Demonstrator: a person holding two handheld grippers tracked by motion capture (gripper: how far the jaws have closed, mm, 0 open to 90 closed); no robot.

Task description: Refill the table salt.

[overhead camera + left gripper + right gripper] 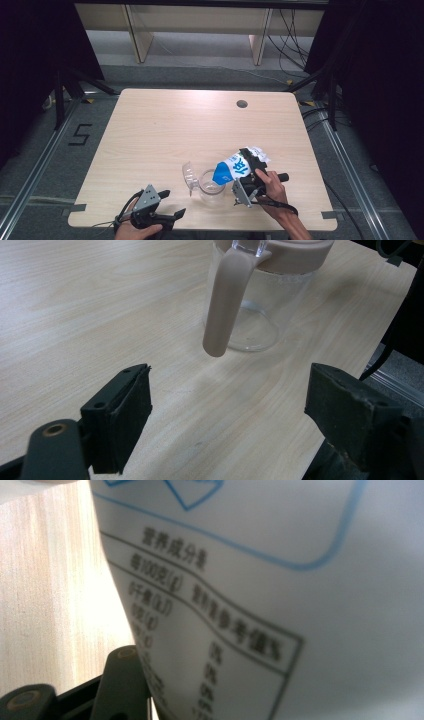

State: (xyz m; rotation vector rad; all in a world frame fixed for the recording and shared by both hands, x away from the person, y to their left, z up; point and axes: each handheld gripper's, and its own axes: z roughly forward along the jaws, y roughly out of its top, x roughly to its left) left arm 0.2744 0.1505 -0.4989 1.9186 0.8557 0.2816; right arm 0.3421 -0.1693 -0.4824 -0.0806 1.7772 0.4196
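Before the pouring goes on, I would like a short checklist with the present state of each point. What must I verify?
1. Carton held firmly by the right hand-held gripper: ok, the jaws clamp it.
2. Carton's blue top tilted over the jug mouth: ok in the high view.
3. Jug lid flipped open: ok, it stands up at the jug's left.
4. Jug upright on the table: ok.
5. Left hand-held gripper steadying the jug: not ok, its jaws are open and short of the handle.
6. Liquid flowing: cannot tell.
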